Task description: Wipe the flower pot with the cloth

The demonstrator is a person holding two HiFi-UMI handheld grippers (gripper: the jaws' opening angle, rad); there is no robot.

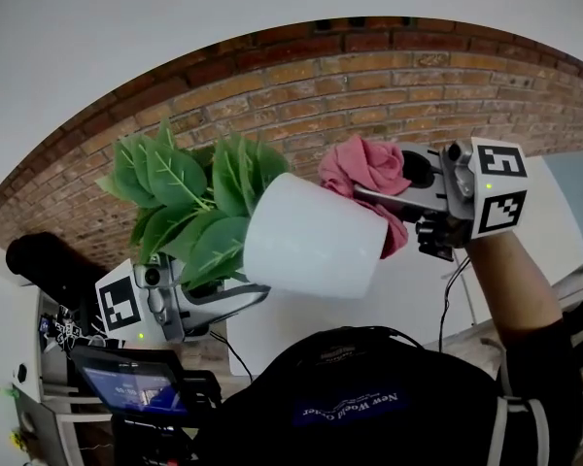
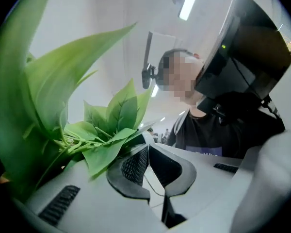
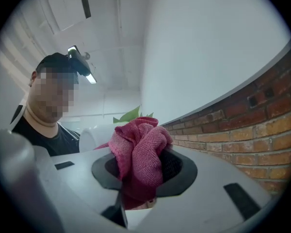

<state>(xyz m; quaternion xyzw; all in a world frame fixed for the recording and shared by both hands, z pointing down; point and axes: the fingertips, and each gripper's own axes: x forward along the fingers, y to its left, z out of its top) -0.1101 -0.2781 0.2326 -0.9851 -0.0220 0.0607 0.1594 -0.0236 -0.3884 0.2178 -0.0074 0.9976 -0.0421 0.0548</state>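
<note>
The head camera sits atop the person (image 1: 369, 396) and faces out toward the brick wall (image 1: 369, 76), with the tilted flower pot (image 1: 316, 241) close in front of it. The camera on the left gripper (image 2: 148, 152) looks along its jaws, past the leaves (image 2: 102, 144) crowding its left, back and up at the person. The one on the right gripper (image 3: 143, 166) looks over the cloth (image 3: 138, 149) bunched in its jaws, also back at the person, with the wall on its right. All three views catch the leaves.
</note>
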